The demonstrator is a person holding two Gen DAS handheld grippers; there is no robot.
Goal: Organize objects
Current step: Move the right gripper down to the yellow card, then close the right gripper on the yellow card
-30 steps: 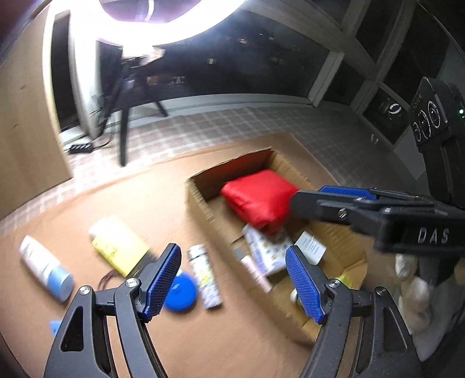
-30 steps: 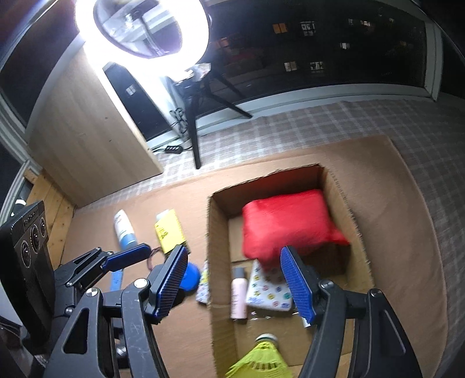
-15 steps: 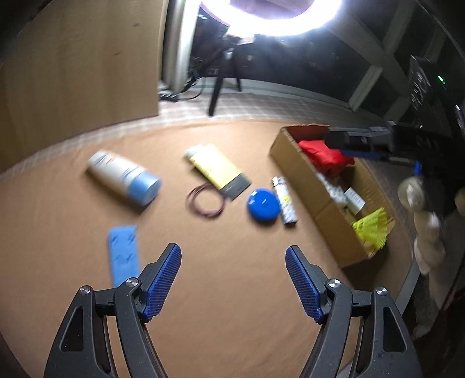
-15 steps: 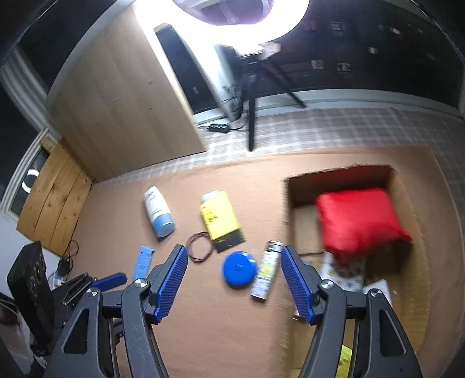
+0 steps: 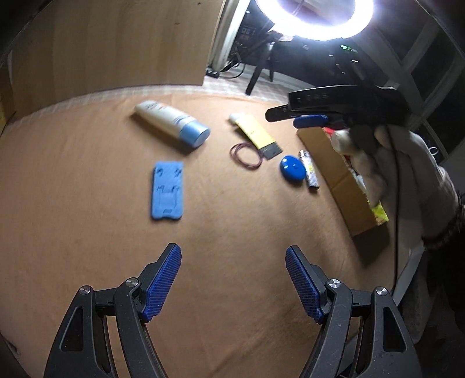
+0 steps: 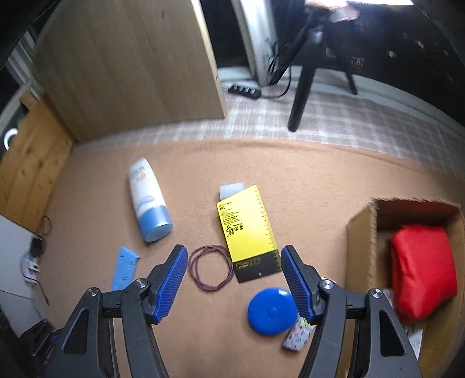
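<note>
Loose items lie on a tan mat: a white bottle with a blue cap [image 5: 171, 126] [image 6: 149, 200], a flat blue foam piece [image 5: 168, 190] [image 6: 125, 267], a maroon cord ring [image 5: 246, 151] [image 6: 211, 268], a yellow and black card [image 5: 258, 135] [image 6: 250, 231], a blue disc [image 5: 292, 170] [image 6: 271, 311] and a small patterned tube [image 5: 309, 173] [image 6: 298, 334]. A cardboard box [image 5: 340, 177] [image 6: 360, 232] holds a red pouch [image 6: 421, 267]. My left gripper [image 5: 233, 280] is open over bare mat. My right gripper [image 6: 231, 280] [image 5: 293, 116] is open above the cord ring and card, held by a gloved hand [image 5: 407, 171].
A wooden cabinet [image 6: 125, 72] stands behind the mat, with a tripod leg [image 6: 302, 90] and a power strip [image 6: 244, 90] on the checked floor. A ring light [image 5: 314, 20] glares at the top. A wooden panel [image 6: 26, 162] borders the mat's left side.
Both grippers swept left, away from the box, and now look down on the loose items. The box slid to the right edge of both views. Both stayed open and empty.
</note>
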